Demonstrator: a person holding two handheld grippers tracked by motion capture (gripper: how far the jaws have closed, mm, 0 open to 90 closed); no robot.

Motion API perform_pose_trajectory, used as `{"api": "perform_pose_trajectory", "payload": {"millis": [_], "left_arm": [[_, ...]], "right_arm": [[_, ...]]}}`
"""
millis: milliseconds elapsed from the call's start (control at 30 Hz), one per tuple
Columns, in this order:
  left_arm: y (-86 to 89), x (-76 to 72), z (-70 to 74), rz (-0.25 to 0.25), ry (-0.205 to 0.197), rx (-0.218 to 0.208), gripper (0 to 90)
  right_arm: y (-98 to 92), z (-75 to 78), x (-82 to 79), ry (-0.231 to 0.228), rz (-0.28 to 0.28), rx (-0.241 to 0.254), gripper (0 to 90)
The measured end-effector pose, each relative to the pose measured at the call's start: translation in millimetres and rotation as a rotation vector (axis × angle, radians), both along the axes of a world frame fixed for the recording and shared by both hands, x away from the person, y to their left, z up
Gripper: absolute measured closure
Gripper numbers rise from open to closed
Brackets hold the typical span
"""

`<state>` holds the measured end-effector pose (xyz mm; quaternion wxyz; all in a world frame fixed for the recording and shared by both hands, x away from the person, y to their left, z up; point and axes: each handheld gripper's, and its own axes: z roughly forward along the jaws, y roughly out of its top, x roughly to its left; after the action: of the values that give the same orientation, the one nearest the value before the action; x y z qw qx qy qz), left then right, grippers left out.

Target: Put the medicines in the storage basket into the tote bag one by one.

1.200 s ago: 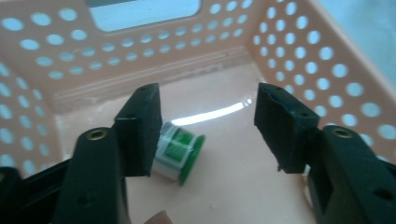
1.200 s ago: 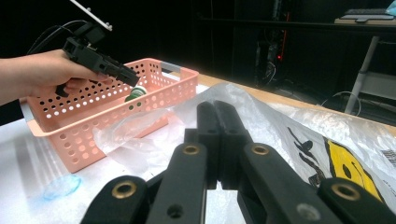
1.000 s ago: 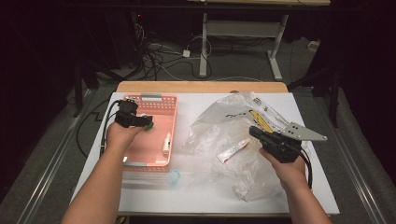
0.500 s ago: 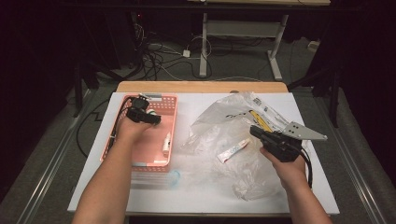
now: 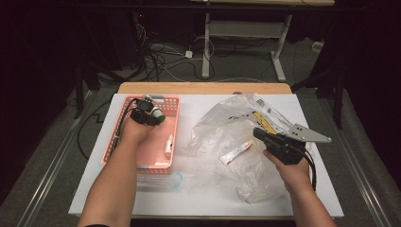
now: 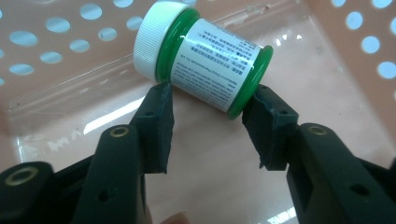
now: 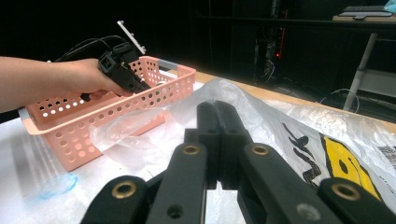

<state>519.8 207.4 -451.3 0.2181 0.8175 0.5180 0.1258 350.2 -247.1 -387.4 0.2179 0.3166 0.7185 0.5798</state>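
A green jar (image 6: 210, 65) with a white cap lies on its side on the floor of the pink perforated basket (image 6: 60, 56). My left gripper (image 6: 208, 93) hangs over it with the jaws parted. They have just been closing, and the jar lies just past the fingertips (image 6: 159, 116), longer than the gap between them. From above, the left gripper (image 5: 152, 115) is at the far end of the basket (image 5: 171, 100). My right gripper (image 5: 259, 133) rests shut over a crumpled clear plastic bag (image 5: 222, 125). Its jaws (image 7: 217, 109) are pressed together.
A small white tube (image 5: 168, 144) lies in the basket by its right wall. A red and white tube (image 5: 234, 152) sits in the bag near my right gripper. A clear round lid with a blue rim (image 5: 175, 178) lies in front of the basket.
My left hand has moved from the basket's left side to its far end and lowered. The right hand has stayed in place.
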Motion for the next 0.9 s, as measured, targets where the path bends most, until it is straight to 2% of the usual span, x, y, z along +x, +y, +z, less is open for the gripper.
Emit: {"api": "perform_pose_trajectory", "payload": {"millis": [167,267,333,433,533,633,700,800,900], "left_arm": [[0.2,-2.4,1.6,-0.001,0.006,0.012,58.8],[2.1,-4.8,3.7,0.02,0.002,0.027,61.4],[5.5,-6.4,5.5,0.039,-0.002,0.013,61.3],[9.3,-8.4,9.5,0.039,0.0,-0.054,55.2],[4.8,-8.8,12.4,0.033,-0.02,-0.075,41.5],[1.5,-4.2,15.1,0.092,-0.037,-0.104,29.6],[-1.1,0.5,15.7,0.139,-0.05,-0.079,22.6],[-1.3,7.6,13.4,0.185,-0.036,-0.079,23.6],[-2.1,12.6,7.8,0.194,-0.007,-0.049,30.9]], "right_arm": [[0.7,-1.0,0.2,0.004,0.002,-0.004,90.0],[1.1,-0.6,0.0,0.003,0.003,-0.004,90.0],[1.0,-0.2,-0.1,0.001,0.002,-0.004,90.0],[0.8,-0.2,0.0,0.0,0.001,-0.004,90.0],[1.3,-0.6,-0.2,0.004,0.0,-0.005,90.0],[1.8,-0.4,-0.5,0.003,0.002,-0.007,90.0],[2.2,0.1,-1.2,0.002,0.0,-0.006,90.0],[1.8,0.2,-0.9,-0.001,0.001,-0.009,90.0],[0.8,-0.6,-0.1,0.002,-0.001,-0.006,90.0]]}}
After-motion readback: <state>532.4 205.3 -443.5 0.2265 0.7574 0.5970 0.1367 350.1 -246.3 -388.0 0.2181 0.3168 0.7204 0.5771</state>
